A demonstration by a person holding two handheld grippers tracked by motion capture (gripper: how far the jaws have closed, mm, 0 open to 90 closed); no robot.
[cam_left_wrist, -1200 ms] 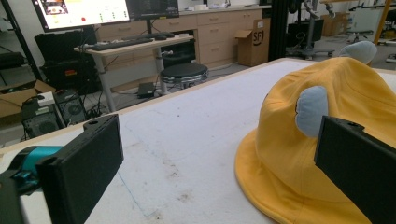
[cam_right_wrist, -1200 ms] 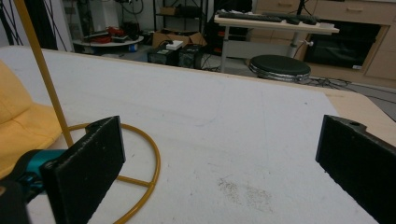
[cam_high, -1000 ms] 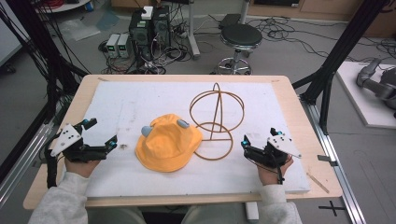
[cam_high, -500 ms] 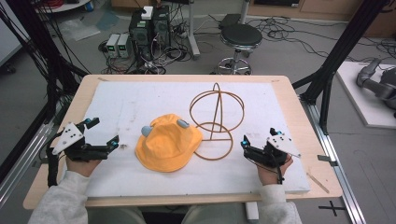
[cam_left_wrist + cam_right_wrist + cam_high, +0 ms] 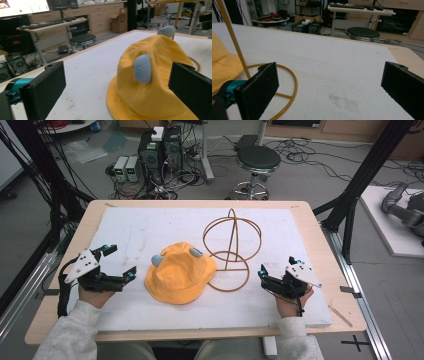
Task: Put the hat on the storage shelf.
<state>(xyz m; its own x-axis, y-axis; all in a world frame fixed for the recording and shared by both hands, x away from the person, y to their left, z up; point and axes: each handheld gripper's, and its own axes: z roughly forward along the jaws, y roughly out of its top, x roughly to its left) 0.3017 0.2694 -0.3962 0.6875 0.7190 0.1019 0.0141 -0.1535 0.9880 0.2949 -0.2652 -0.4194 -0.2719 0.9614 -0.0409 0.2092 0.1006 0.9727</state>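
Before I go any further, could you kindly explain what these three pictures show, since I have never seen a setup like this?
There is no robot here: a person sits at a table and holds a hand-operated two-jaw gripper in each hand. The high view looks down from above the person. In it the left gripper is at the left and the right gripper at the right, both with jaws open and holding nothing.

The other two pictures come from small cameras riding on the grippers, each looking out between its own two black jaws.

On the white padded board covering the wooden table lies a soft yellow fabric hat with two pale blue ears. Next to it stands a golden wire hat stand with a ring base; the hat's brim touches or overlaps that ring. The left gripper view faces the hat, the right one the stand's ring.
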